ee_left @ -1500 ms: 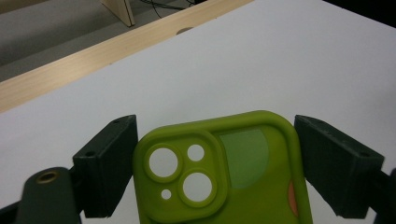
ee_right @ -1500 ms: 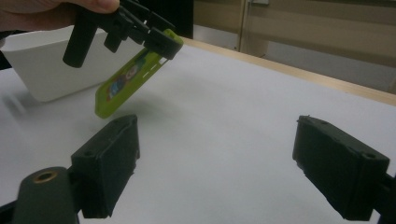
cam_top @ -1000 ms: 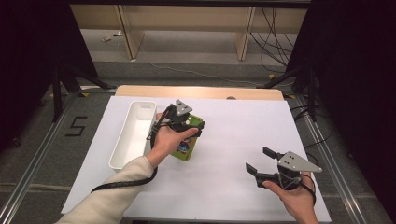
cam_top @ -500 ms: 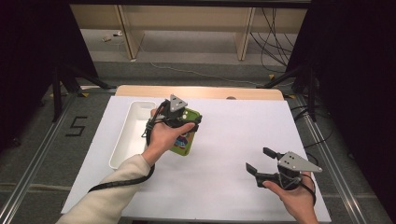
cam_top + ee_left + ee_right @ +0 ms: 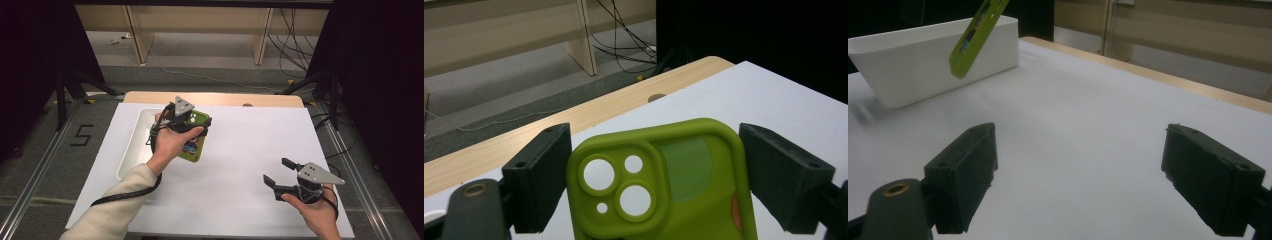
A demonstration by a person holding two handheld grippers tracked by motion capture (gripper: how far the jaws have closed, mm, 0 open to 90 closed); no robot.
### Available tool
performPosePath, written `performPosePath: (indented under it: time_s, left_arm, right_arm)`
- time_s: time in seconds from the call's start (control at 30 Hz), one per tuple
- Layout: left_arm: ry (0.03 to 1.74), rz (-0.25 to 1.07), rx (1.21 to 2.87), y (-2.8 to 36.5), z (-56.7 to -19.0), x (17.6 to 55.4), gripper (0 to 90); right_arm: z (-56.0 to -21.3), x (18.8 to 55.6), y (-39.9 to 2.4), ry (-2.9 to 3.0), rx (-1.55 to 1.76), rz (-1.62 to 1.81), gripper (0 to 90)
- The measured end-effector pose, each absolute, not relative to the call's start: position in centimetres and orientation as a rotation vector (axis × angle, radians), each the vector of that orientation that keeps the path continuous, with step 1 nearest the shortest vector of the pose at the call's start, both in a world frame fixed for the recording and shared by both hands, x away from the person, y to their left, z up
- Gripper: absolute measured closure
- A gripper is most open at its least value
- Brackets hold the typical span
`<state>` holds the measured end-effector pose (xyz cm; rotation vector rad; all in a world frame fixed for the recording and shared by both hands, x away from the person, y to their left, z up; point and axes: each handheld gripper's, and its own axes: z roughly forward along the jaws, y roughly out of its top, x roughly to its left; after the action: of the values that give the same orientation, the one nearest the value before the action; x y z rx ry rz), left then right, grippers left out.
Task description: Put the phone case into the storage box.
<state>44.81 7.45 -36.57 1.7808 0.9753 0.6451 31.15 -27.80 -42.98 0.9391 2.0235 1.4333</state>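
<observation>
The left gripper (image 5: 192,120) holds a green phone case (image 5: 664,185) by its sides. Its long side runs from 12 to 6 o'clock, camera holes up, tilted above the table beside the white tray (image 5: 923,55). The right gripper (image 5: 279,172) is wide open, holding nothing.

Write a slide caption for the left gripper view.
Left gripper clamps a green phone case across its width, above the white table.

On your bench (image 5: 235,150): one green phone case (image 5: 196,135), one white tray (image 5: 134,150), and two claws, left claw (image 5: 192,120) and right claw (image 5: 277,171).
</observation>
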Motion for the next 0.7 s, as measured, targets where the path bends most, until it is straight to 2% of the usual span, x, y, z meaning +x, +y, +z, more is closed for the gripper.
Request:
performPosePath:
  time_s: [0.7]
  left_arm:
    - [0.997,0.677,1.731,9.1,-35.2,44.8,16.3]
  right_arm:
    - [-43.0,31.2,-27.8,2.024,0.938,1.432,16.0]
